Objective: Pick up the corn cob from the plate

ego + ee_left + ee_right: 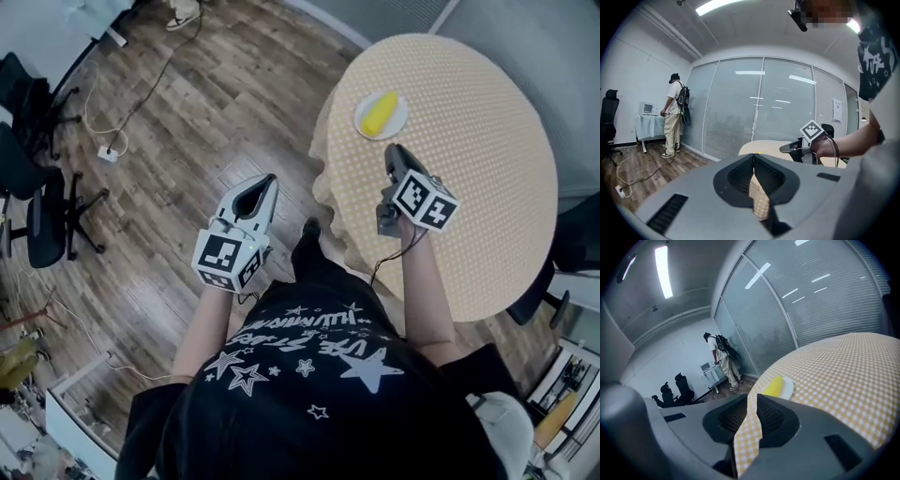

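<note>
A yellow corn cob [380,112] lies on a small white plate [401,122] near the far left edge of a round table [487,187] covered in yellow checked cloth. My right gripper [392,150] hovers over the table just short of the plate, pointing at it, jaws shut and empty. In the right gripper view the corn cob [772,386] and plate [787,390] sit just beyond the right gripper [753,397]. My left gripper [269,180] hangs over the wooden floor left of the table, jaws together with nothing held. The left gripper [753,155] looks toward the table [764,146].
Black office chairs [37,216] and a power strip [108,153] with cables are on the floor at the left. A person [674,115] stands at a distant side table by the glass wall. The table's near edge curves between my two arms.
</note>
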Action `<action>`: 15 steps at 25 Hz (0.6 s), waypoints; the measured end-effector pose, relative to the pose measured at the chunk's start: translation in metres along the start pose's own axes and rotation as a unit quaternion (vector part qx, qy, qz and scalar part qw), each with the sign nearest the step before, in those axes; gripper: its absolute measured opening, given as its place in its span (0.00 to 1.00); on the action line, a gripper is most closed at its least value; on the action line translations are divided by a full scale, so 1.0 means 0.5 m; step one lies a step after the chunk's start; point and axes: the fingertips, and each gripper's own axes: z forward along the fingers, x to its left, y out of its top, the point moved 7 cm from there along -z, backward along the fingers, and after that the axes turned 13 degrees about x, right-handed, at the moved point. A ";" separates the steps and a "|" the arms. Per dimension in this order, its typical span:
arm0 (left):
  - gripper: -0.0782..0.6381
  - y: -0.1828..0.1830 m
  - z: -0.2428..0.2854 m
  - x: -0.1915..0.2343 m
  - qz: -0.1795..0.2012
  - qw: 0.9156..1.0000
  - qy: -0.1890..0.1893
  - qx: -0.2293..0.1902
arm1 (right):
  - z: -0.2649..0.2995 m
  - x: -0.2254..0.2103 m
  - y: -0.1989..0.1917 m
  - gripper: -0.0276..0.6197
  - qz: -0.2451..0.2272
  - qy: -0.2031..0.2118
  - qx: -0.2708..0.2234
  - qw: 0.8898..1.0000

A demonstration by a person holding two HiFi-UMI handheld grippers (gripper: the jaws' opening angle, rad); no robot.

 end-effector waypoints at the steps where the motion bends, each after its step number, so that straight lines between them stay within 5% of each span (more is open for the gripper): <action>1: 0.12 0.010 0.020 0.011 0.002 1.000 -0.002 0.002 | 0.017 -0.004 0.014 0.12 0.005 -0.003 0.007 1.000; 15: 0.12 0.096 0.221 0.069 0.034 0.997 -0.043 0.049 | 0.197 -0.100 0.090 0.46 0.094 -0.040 0.070 0.992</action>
